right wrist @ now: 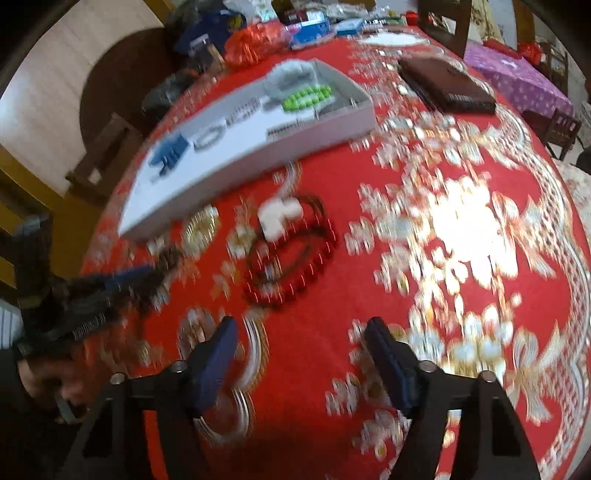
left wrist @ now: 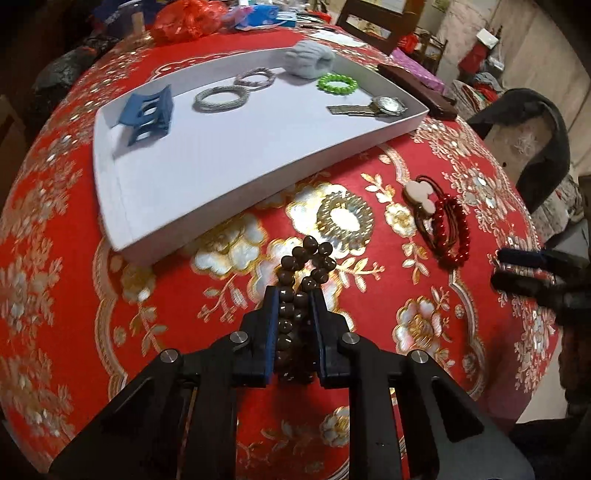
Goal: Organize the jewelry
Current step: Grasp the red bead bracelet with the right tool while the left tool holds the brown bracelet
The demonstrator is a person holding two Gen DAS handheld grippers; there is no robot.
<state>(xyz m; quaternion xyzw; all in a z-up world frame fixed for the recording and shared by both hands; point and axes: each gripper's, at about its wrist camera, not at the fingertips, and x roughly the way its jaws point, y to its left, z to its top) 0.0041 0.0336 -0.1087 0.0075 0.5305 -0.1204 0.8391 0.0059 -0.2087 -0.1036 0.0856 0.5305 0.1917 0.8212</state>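
Observation:
My left gripper (left wrist: 294, 291) is shut on a brown bead bracelet (left wrist: 308, 258) and holds it above the red tablecloth, just in front of the white tray (left wrist: 192, 177). The tray holds a blue hair claw (left wrist: 147, 112), two grey rings (left wrist: 221, 98), a grey scrunchie (left wrist: 308, 57), a green bead bracelet (left wrist: 338, 84) and a watch (left wrist: 388, 105). A red bead bracelet (left wrist: 452, 230) and a hair tie with a white charm (left wrist: 419, 194) lie on the cloth to the right. My right gripper (right wrist: 301, 328) is open and empty, near the red bracelet (right wrist: 291, 258); its view is blurred.
A dark brown case (right wrist: 447, 86) lies beyond the tray on the right. Bags and boxes (left wrist: 184, 20) crowd the table's far end. A chair (left wrist: 532, 136) stands off the right edge. A gold brooch-like ring (left wrist: 345, 218) lies by the tray's front.

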